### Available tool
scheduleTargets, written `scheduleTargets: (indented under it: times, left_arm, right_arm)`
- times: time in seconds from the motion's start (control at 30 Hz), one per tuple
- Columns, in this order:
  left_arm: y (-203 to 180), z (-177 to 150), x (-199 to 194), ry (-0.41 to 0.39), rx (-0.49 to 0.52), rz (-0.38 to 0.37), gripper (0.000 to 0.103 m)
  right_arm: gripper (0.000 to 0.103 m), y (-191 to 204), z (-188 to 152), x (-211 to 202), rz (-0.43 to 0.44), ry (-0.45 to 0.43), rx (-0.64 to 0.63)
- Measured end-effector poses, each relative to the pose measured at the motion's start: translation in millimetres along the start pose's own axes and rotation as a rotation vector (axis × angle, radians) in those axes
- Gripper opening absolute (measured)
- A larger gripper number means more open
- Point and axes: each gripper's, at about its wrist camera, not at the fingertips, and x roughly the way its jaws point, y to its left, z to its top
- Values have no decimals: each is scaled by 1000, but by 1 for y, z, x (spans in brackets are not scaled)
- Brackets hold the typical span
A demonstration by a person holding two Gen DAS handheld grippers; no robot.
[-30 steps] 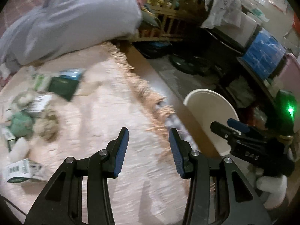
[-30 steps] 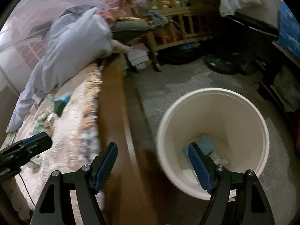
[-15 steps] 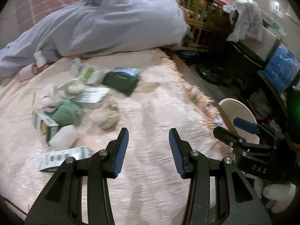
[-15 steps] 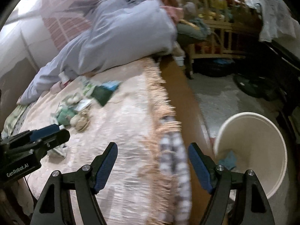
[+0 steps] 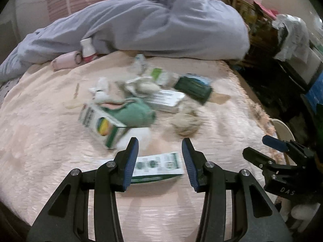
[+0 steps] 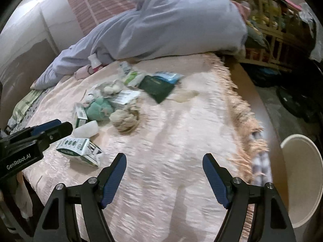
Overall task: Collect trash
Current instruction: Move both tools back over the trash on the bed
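Left gripper (image 5: 160, 161) with fingers parted and empty above a green-and-white carton (image 5: 156, 166) on the bed (image 5: 40, 141), right gripper (image 6: 164, 178) spread wide, empty, trash pile (image 6: 113, 102) mid-bed, white bin (image 6: 300, 179) beyond the bed's fringed edge

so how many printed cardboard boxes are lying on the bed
3, perhaps more hidden in the pile. The long green-and-white box lies nearest, beyond the left tool. The box with the coloured circle sits beside the green cloth. The flat white box lies behind that.
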Motion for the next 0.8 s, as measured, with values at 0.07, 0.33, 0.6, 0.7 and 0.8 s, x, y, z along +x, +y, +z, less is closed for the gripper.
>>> scheduleTargets:
  times: [0.07,0.33,0.6,0.7,0.8]
  left_arm:
    - [17,0,1,3,-22,12,43]
    - [80,-4,8,30,-120,55,43]
    - [104,4,20,33,-178,24,43]
    - [104,12,26,36,-192,-5,43]
    - [101,24,32,35,-205,-38,43]
  right_arm:
    - [75,7,3,5,7,6,-8]
    - [75,36,22,42,47,26,-39]
    - [69,54,47,89,58,42,-45]
    - [60,58,53,107,59,60,-43]
    - [44,60,56,122,60,71,-39]
